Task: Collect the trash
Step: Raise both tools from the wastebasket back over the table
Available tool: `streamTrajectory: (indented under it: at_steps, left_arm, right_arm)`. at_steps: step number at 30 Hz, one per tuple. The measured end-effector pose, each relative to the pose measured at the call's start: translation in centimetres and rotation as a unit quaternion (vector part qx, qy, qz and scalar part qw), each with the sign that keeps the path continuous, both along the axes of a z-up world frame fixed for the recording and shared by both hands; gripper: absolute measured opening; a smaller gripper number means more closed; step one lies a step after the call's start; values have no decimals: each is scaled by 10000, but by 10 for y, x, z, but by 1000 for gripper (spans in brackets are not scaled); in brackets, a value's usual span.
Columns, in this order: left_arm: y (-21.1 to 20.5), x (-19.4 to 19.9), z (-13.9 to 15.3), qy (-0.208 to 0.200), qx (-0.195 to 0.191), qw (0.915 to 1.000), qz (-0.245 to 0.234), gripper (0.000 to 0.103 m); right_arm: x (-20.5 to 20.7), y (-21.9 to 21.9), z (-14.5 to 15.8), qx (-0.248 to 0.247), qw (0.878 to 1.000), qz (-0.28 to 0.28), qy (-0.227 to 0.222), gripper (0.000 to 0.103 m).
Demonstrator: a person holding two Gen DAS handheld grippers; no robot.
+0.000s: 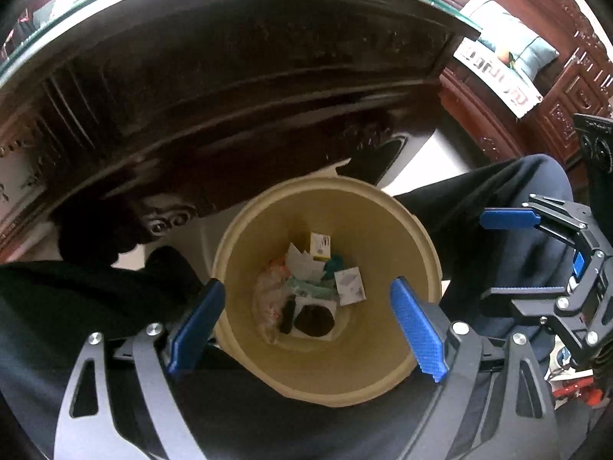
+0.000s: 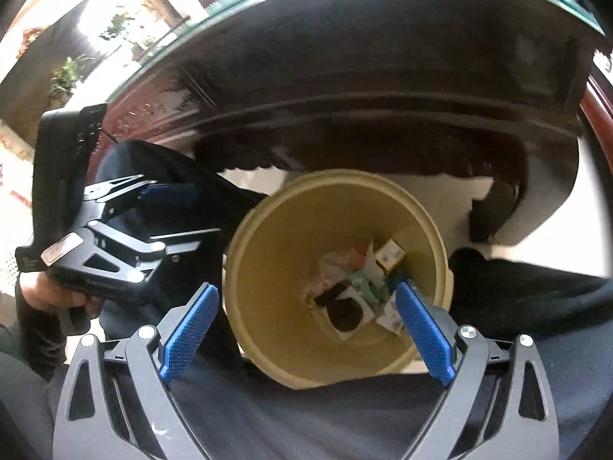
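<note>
A cream round waste bin (image 1: 383, 383) stands on the floor between the person's legs; it also shows in the right wrist view (image 2: 268, 306). Inside lies trash (image 1: 310, 287): small boxes, crumpled wrappers, paper, a dark round piece (image 2: 345, 314). My left gripper (image 1: 306, 326) is open and empty, held above the bin's mouth. My right gripper (image 2: 306, 333) is open and empty, also above the bin. The right gripper shows at the right of the left wrist view (image 1: 509, 253); the left gripper shows at the left of the right wrist view (image 2: 168, 214).
A dark carved wooden table with a glass top (image 1: 230, 76) stands just beyond the bin, and shows in the right wrist view too (image 2: 383, 76). The person's dark-trousered legs (image 1: 479, 211) flank the bin. Red wooden furniture with cushions (image 1: 517, 50) stands at the far right.
</note>
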State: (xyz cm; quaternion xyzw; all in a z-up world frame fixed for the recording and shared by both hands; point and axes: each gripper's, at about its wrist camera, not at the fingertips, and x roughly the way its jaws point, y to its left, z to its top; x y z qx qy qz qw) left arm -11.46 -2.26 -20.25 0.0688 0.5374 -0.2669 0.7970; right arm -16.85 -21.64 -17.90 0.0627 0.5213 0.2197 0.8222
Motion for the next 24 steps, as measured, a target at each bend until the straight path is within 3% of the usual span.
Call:
streamTrajectory:
  at_steps: [6, 10, 13, 20, 24]
  left_arm:
    - [5, 10, 21, -240, -151, 9996, 87, 88]
    - [8, 22, 49, -523, -293, 9980, 214, 88]
    - [10, 39, 83, -993, -324, 9940, 337, 91]
    - [25, 115, 167, -1946, -326, 9757, 948, 99]
    - [35, 177, 190, -2045, -396, 9676, 1425, 99]
  right_arm:
    - [4, 7, 17, 189, 9985, 262, -437, 91]
    - [5, 13, 42, 14, 9918, 422, -1208, 91]
    - [12, 19, 70, -55, 9803, 593, -1884, 91]
    - [63, 23, 138, -486, 9565, 511, -2831, 95]
    - [112, 20, 171, -370, 9551, 202, -2931, 95]
